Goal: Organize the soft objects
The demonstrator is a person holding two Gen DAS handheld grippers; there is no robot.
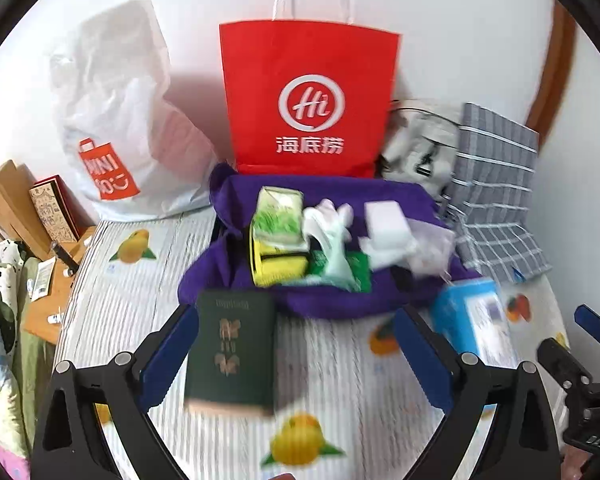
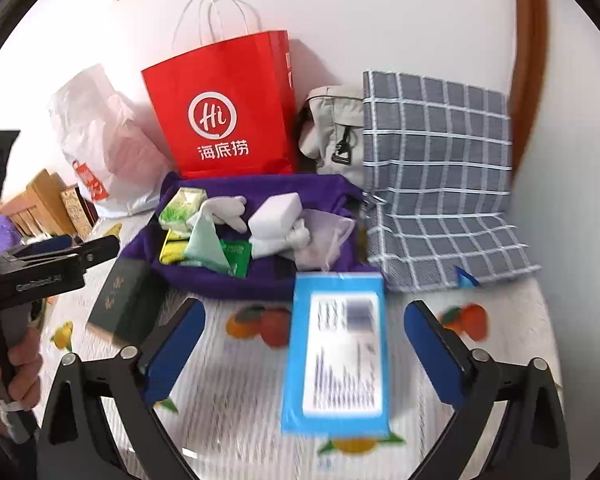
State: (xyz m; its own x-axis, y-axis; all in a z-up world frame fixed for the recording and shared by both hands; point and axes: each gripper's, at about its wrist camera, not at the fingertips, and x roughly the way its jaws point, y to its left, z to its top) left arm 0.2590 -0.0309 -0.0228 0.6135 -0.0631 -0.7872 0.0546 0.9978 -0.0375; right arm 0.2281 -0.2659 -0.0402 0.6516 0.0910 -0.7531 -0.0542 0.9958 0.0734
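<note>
**Hovering over a bed of soft goods, both claws spread and empty**

Hanging above the fruit-print bedsheet (image 1: 148, 296), the left claw (image 1: 296, 344) stands spread wide with the dark green booklet (image 1: 232, 352) lying between its fingers, not pinched. The right claw (image 2: 304, 344) is likewise spread, framing the blue packet (image 2: 338, 354) without touching it. Both look lined up for a pick, judging by that framing. The soft things sit heaped on the purple cloth (image 1: 340, 296): a green tissue pack (image 1: 278, 216), a yellow sponge (image 1: 278, 268), a white sponge block (image 2: 276, 210) and a sheer drawstring pouch (image 2: 324, 240). Behind them the red paper bag (image 1: 310, 100), the white plastic bag (image 1: 112, 120) and the grey checked bag (image 2: 436, 168) lean on the wall, probably as destinations. Motion blur smears the booklet's title and the packet's print; the bags' insides are hidden.
</note>
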